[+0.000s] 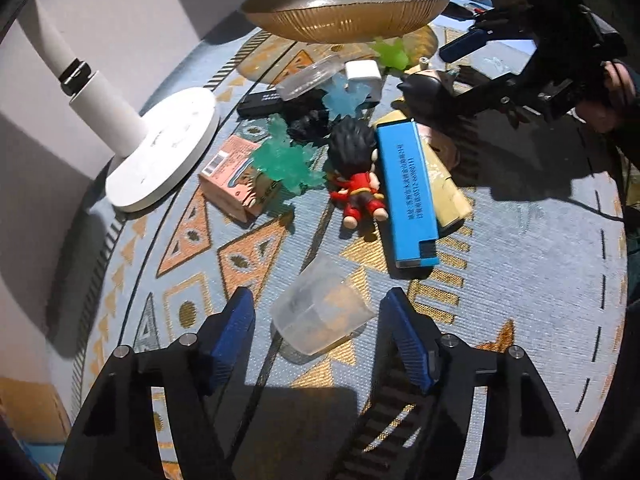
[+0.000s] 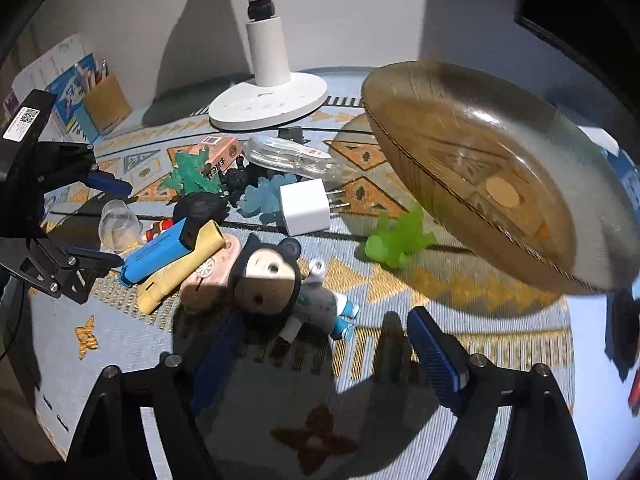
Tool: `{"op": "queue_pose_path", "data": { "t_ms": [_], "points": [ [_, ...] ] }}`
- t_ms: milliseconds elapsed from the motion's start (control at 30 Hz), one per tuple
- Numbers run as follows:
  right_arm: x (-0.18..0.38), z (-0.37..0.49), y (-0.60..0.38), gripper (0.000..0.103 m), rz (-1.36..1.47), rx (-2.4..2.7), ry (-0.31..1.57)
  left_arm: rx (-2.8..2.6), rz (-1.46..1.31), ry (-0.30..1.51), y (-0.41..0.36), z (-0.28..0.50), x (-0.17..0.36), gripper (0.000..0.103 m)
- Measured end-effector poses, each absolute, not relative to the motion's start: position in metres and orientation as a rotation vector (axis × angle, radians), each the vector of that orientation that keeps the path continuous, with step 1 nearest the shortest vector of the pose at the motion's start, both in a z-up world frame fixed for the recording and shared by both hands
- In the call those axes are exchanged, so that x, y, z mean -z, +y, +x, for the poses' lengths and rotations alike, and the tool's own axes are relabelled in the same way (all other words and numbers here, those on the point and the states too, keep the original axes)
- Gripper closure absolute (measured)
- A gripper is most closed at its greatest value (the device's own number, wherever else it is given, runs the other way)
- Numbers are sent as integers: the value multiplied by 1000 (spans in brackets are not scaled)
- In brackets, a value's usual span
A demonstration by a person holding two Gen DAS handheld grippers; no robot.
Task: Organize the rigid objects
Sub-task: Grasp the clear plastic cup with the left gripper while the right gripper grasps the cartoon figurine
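Little here can be read. You can see a line of dark printed characters and digits running along the long face of the blue box, too small to make out. The pink carton carries a barcode and dark characters on its side, unreadable to you. The white sticker on the left hand-held gripper shows a QR code and tiny print.

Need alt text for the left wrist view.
The left hand-held gripper straddles a small clear plastic cup lying on a patterned mat, pads not yet touching it. Beyond lie a blue box, a red-clothed figurine and a gold bowl.
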State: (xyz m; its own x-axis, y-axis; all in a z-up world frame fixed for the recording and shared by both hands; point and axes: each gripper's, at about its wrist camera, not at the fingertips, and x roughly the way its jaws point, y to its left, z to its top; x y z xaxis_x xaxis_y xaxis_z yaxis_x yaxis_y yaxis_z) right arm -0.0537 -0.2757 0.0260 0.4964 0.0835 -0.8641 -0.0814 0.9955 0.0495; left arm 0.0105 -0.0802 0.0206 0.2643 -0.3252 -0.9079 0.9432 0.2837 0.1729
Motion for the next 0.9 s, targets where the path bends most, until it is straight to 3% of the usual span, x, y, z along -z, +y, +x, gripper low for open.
{"op": "queue_pose_path", "data": {
  "t_ms": [133,200,533,633,900],
  "points": [
    [-22,-44,-273,29,7,-134,1057,1040,812,919,-81,10,-21,56],
    [-19,-41,-271,38,17,-149,1060,1039,771,931,-80,7,-21,56],
    [-24,-70,-271,41,140,-62,1049,854,466,1005,-57,-20,-29,56],
    [-32,-88,-266,55,157,-17,1026,819,384,1012,-54,-28,-34,56],
    [-37,-106,-255,56,171,7,1024,673,228,1042,-49,-33,-29,56]
  ]
}}
